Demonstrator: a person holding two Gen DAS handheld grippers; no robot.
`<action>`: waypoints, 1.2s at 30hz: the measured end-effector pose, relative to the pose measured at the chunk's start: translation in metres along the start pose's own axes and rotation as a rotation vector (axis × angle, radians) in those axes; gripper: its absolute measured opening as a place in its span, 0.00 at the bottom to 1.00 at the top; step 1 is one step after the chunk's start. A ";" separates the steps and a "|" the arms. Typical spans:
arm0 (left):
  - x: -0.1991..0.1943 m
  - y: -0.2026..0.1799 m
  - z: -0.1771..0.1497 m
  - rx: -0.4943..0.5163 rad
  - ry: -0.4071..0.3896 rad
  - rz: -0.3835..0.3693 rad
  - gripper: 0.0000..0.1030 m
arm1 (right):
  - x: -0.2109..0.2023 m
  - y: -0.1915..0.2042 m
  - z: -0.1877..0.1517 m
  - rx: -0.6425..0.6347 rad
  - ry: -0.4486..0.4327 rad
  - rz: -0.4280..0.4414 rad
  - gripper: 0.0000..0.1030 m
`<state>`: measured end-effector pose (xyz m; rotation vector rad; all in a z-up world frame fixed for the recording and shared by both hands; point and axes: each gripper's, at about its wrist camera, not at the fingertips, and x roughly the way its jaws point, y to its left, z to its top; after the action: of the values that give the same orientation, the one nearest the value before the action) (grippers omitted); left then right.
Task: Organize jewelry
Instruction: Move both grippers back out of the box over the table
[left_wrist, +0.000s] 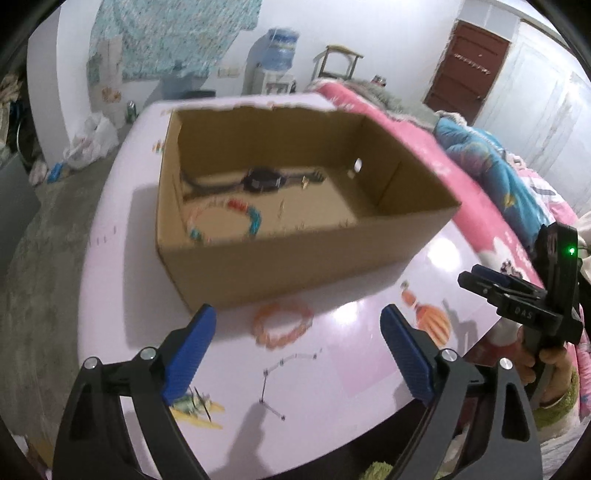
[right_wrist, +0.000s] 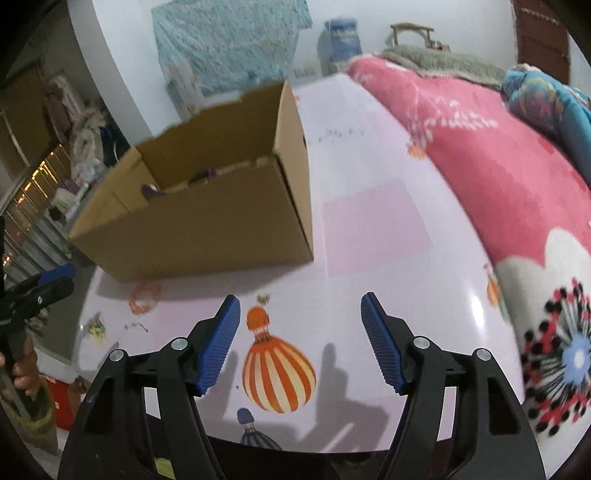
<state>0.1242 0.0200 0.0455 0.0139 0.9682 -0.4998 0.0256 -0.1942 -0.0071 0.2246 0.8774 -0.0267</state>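
Watch (left_wrist: 260, 180) and beads (left_wrist: 243, 218) boxed (left_wrist: 295, 266); orange bracelet (left_wrist: 282, 324), chain (left_wrist: 284, 363) outstanding; both tongs (left_wrist: 297, 354) (right_wrist: 299, 343) open, empty.

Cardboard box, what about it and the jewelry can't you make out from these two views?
- Cardboard box contents, right wrist view: near wall hides almost everything inside.
- Watch and beaded bracelet, left wrist view: motion blur smears the details.
- Orange bracelet on the table: blurred, beads unclear; tiny in the right wrist view.
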 end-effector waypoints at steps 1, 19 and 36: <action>0.003 0.001 -0.003 -0.008 0.009 0.006 0.86 | 0.003 0.001 -0.002 0.000 0.011 -0.001 0.65; 0.040 -0.016 -0.024 0.092 0.024 0.136 0.86 | 0.034 0.022 -0.005 -0.051 0.073 0.007 0.67; 0.042 -0.032 -0.026 0.145 -0.109 -0.036 0.68 | 0.032 0.012 -0.002 -0.018 0.054 0.018 0.67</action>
<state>0.1102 -0.0191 0.0044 0.0990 0.8257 -0.5971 0.0454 -0.1795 -0.0305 0.2169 0.9289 0.0037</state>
